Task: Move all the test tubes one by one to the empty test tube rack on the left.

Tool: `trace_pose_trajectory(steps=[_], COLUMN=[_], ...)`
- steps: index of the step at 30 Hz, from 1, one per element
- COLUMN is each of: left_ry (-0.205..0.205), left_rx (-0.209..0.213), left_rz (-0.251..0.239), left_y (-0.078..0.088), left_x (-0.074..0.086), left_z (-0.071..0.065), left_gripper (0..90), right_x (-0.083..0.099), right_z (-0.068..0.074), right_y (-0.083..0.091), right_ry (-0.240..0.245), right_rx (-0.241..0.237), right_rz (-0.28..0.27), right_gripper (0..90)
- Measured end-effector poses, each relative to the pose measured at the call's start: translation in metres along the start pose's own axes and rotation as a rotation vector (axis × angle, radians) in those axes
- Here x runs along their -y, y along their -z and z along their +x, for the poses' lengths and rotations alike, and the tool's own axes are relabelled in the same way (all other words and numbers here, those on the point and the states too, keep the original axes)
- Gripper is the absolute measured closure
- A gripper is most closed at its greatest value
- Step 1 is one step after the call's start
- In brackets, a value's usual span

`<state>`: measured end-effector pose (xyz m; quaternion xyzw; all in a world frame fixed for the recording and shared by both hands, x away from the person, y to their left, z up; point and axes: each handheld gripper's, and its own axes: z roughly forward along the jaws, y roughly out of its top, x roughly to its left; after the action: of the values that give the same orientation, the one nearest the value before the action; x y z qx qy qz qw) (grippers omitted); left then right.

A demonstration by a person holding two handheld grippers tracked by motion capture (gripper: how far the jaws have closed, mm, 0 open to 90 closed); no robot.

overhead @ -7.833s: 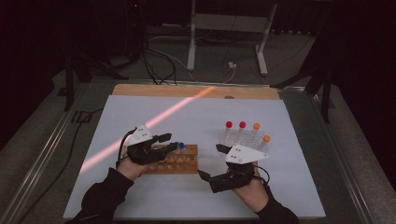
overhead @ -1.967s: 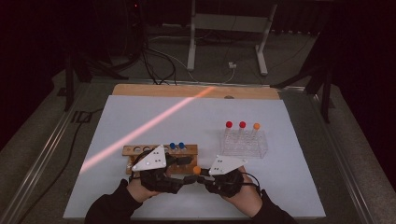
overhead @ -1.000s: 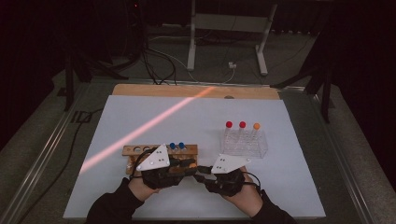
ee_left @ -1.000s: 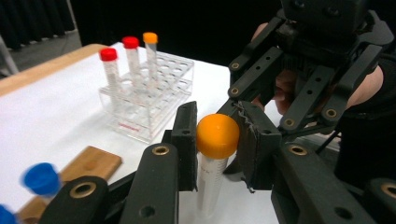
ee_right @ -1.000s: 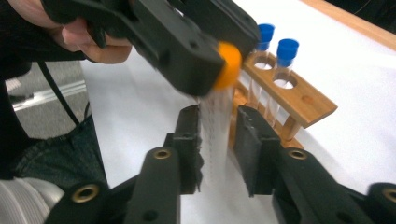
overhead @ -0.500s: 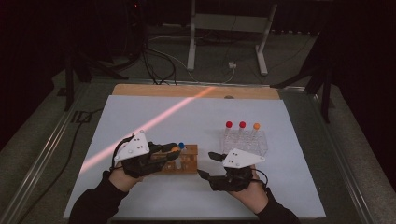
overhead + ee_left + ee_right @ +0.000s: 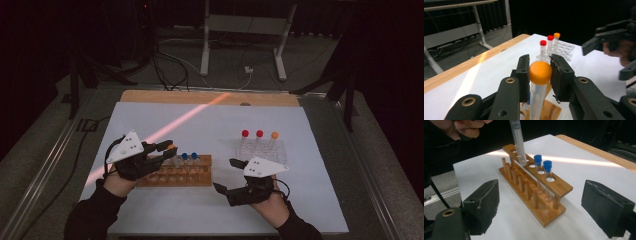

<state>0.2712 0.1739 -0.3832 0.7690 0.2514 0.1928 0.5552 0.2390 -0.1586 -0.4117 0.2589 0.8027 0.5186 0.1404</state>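
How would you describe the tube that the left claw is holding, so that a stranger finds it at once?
Start at the wooden rack on the white table sheet. Above the rack's left part, the left claw grips a clear tube upright by its cap. That cap is orange, while the two tubes standing in the rack have blue caps.

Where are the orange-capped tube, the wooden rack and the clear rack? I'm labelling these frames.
orange-capped tube (image 7: pixel 540 72): left gripper view, on its orange cap.
wooden rack (image 7: pixel 561 187): right gripper view, on the top bar's near end.
clear rack (image 7: pixel 276 150): high view, on its right part.
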Motion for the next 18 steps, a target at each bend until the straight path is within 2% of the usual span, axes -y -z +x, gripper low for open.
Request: trace_pose_trajectory(steps=[2,4,12,18], left_ry=[0.003,0.001,0.017,0.032], left_rx=[-0.012,-0.028,-0.047,-0.051], left_rz=[0.004,0.004,-0.014,-0.001], left_y=[-0.001,-0.002,-0.006,-0.013], left_x=[0.001,0.002,0.006,0.014], left_z=[0.002,0.004,0.011,0.015], left_gripper=[71.4,71.5,71.4,71.5], right_x=[0.000,0.000,0.001,0.002], right_z=[-0.001,0.000,0.000,-0.002], right_y=[0.001,0.002,0.001,0.001], right_ry=[-0.001,0.004,0.013,0.008], right_rx=[-0.003,0.012,0.010,0.006], right_rz=[-0.006,-0.010,0.003,0.003], right_gripper=[10.3,2.6,2.5,1.5])
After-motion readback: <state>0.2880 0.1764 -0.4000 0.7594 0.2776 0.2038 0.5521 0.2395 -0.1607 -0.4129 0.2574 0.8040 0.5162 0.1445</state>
